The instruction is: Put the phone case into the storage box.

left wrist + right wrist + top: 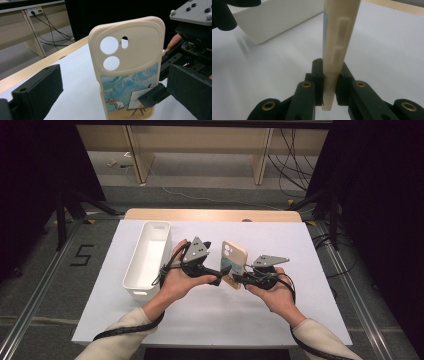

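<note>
You've got a white bin on the left of the white tabletop — long, open-topped, w/ a handle slot at each end. Wooden edge at the back — cables on the floor beyond, near desk legs.

A lab or recording studio is being shown. The table is being flanked by black curtains and stands; cables are being trailed across the concrete floor, a taped "5" is being shown beside the left edge.
</note>
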The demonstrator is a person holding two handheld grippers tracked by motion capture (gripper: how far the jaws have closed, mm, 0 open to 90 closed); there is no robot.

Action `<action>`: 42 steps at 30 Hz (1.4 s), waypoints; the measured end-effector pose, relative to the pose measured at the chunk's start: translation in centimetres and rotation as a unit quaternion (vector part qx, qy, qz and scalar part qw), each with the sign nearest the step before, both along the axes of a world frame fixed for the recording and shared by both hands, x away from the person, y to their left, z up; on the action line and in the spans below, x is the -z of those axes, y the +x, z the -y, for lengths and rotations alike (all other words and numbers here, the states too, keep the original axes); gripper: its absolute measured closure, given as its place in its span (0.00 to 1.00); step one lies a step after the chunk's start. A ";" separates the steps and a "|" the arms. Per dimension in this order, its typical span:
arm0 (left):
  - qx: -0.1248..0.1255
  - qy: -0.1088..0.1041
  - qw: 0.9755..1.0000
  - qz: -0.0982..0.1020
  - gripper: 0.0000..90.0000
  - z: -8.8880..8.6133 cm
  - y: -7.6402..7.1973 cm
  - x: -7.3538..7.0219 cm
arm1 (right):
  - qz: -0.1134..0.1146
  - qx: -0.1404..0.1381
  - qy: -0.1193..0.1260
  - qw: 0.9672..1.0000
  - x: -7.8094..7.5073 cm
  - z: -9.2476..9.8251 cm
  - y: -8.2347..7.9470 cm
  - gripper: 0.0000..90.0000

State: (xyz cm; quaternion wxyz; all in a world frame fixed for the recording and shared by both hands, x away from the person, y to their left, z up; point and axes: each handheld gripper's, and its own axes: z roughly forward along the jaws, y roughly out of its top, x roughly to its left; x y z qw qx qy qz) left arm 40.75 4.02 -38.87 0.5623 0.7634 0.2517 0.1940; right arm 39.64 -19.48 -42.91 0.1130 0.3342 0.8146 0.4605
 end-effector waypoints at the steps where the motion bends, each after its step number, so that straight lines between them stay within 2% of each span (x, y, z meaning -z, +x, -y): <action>1: 0.000 -0.002 1.000 0.001 0.00 0.1 0.0 0.0 | -0.001 0.001 0.000 1.000 0.0 0.0 0.0 0.89; 14: -0.008 -0.007 1.000 0.010 0.00 2.0 0.2 -0.3 | 0.002 0.005 0.000 1.000 0.0 -0.3 0.0 0.89; 31: -0.017 -0.015 1.000 0.011 0.00 3.5 0.5 -0.3 | -0.001 0.009 0.001 1.000 0.1 -0.4 0.0 0.89; 42: -0.024 -0.021 0.999 0.011 0.00 3.8 0.6 -0.4 | -0.003 0.009 -0.001 1.000 0.2 -0.4 0.1 0.89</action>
